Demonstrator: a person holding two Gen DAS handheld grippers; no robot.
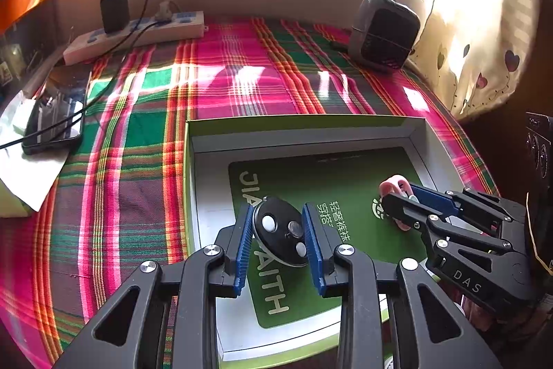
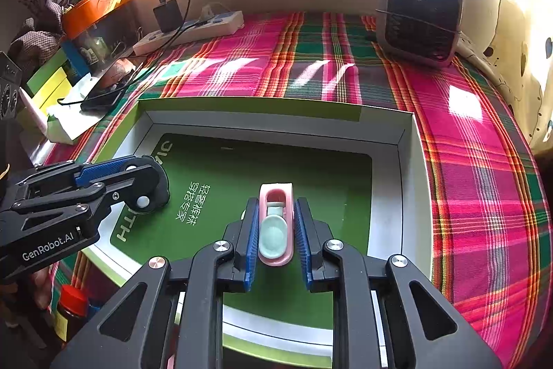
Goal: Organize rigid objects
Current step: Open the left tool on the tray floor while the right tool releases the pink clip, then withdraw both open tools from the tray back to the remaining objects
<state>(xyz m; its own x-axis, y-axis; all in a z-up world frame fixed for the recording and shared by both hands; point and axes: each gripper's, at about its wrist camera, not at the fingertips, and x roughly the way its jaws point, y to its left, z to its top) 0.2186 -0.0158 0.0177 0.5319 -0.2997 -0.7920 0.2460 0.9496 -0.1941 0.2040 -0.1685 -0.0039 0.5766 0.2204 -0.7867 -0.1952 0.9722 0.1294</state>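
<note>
A shallow cardboard box (image 2: pixel 413 161) with white walls and a green printed floor lies open on a table under a pink, green and orange plaid cloth (image 1: pixel 138 161), and both grippers hang over it, pointing steeply down. The left gripper (image 1: pixel 279 232) has its blue ribbed pads pressed against the two sides of a round black disc (image 1: pixel 281 230) with pale buttons on its face — the disc sits tilted between them, over the white lettering on the box floor near the left wall. The right gripper (image 2: pixel 275 230) straddles a pink oblong object (image 2: pixel 276 223) with a pale mint insert, lying lengthwise between the fingers over the green floor, right of the disc; slim gaps show between each pad and the pink sides, so the jaws stand narrowly parted and do not clamp it. From the left wrist the right gripper (image 1: pixel 402 201) shows side-on with the pink object (image 1: pixel 394 184) poking past its tip. Beyond the box, at the back of the table — a white power strip (image 2: pixel 193 31) with a black charger plugged in, a phone (image 1: pixel 55 123) on white paper at the left edge, and a small grey fan heater (image 2: pixel 420 14) at the right rear
</note>
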